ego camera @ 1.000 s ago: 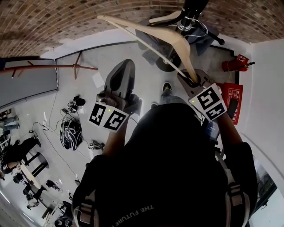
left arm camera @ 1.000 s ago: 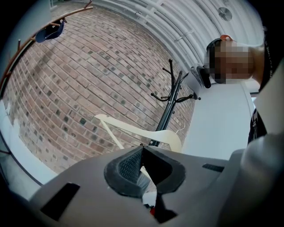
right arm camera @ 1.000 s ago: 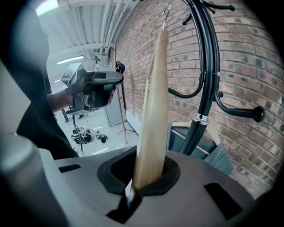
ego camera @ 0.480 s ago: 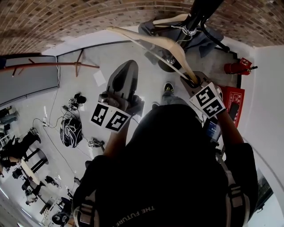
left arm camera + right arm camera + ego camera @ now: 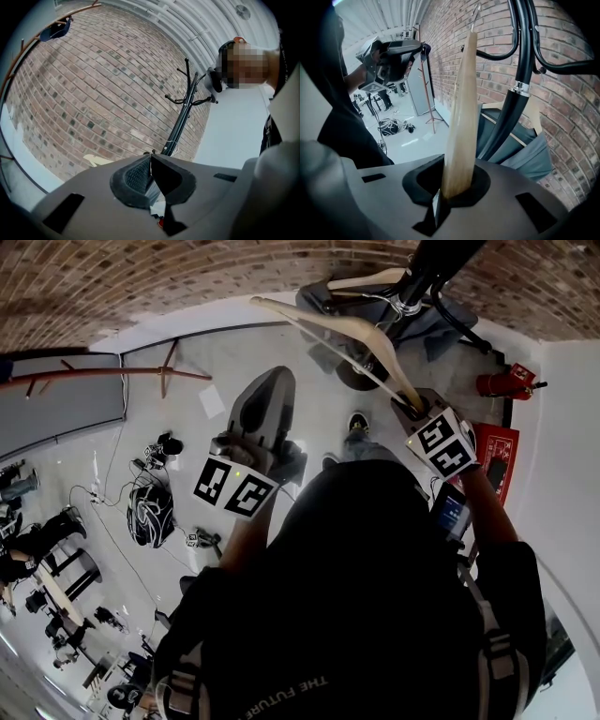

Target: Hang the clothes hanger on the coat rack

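My right gripper (image 5: 411, 409) (image 5: 457, 190) is shut on one end of a pale wooden clothes hanger (image 5: 345, 329) (image 5: 461, 108). The hanger rises from the jaws, and its metal hook (image 5: 476, 11) is up near the curved arms of the black coat rack (image 5: 427, 268) (image 5: 512, 105). Hook and rack arms look apart; I cannot tell for sure. A second wooden hanger with a grey garment (image 5: 530, 154) hangs lower on the rack. My left gripper (image 5: 262, 407) (image 5: 151, 161) is held up to the left, shut on nothing. In its view the coat rack (image 5: 185, 105) stands against the brick wall.
A red fire extinguisher (image 5: 502, 381) and a red box (image 5: 492, 460) stand on the floor at the right. A reddish wooden coat stand (image 5: 141, 379) lies along the left wall. A dark helmet-like object (image 5: 150, 519) and cables sit on the floor at the left.
The right gripper has carried the hanger to the right, closer to the coat rack's top. The left gripper has barely moved.
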